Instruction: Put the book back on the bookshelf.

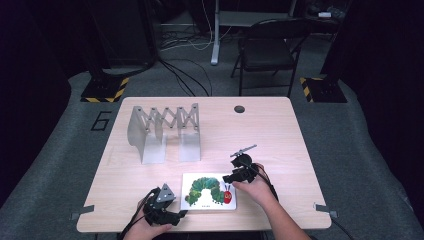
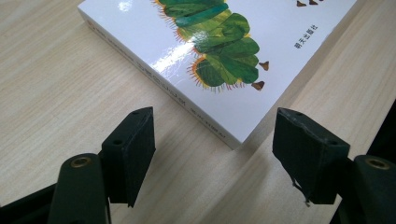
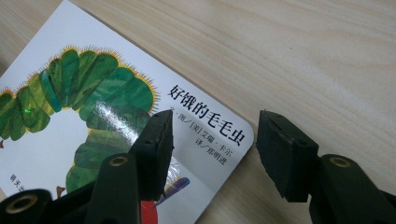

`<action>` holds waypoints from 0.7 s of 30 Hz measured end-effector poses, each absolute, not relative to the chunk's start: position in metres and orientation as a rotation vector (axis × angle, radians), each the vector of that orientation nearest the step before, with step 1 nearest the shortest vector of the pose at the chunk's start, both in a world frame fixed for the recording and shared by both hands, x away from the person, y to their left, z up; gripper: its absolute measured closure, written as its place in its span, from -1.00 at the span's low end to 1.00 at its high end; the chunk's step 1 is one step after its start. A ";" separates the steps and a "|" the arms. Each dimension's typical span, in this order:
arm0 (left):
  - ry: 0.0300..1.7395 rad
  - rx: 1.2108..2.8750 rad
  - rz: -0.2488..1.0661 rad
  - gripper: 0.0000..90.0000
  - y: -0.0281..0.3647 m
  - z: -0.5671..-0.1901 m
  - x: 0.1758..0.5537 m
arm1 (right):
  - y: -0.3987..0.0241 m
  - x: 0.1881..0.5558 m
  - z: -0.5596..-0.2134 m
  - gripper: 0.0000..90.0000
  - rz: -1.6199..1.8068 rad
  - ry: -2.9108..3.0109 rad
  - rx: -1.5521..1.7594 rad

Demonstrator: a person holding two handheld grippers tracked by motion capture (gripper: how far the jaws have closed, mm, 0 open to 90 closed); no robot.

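Two grippers on one book (image 1: pixel 209 192), flat near front edge of table (image 1: pixel 280 135), caterpillar cover up. Left gripper (image 1: pixel 181 214) low at near-left corner, jaws wide, nothing held; in left gripper view corner of book (image 2: pixel 215 70) sits between pads (image 2: pixel 135 154), just ahead of them, no contact. Right gripper (image 1: pixel 229 178) at far-right corner, jaws wide too; in right gripper view one pad (image 3: pixel 156 144) over the cover (image 3: pixel 102 116), other off the edge over bare wood, so corner straddled but not pinched.

Judged step: get a hold on opposite corners to lift or stand it, probably for the metal rack (image 1: pixel 165 131) well behind.

Advice:
- drop right lower jaw flush to tabletop, slide under edge before closing
- close on spine side with left, not on loose cover, or it fans open
- glossy cover, likely slippery: bite deep, not at the tip
- lift both ends level; avoid shoving it off the front edge
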State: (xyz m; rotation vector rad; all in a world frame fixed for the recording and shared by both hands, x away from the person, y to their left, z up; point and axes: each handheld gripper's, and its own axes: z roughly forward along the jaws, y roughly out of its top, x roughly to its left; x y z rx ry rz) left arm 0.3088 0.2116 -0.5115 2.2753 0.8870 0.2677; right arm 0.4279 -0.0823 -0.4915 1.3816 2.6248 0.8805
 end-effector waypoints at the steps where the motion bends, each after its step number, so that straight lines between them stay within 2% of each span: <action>1: 0.886 2.272 0.260 -0.34 0.211 -0.512 0.309 | -0.082 0.428 -0.492 0.02 0.880 2.621 1.395; 21: 0.886 2.281 0.278 -0.30 0.195 -0.515 0.304 | -0.076 0.429 -0.496 -0.04 0.861 2.620 1.424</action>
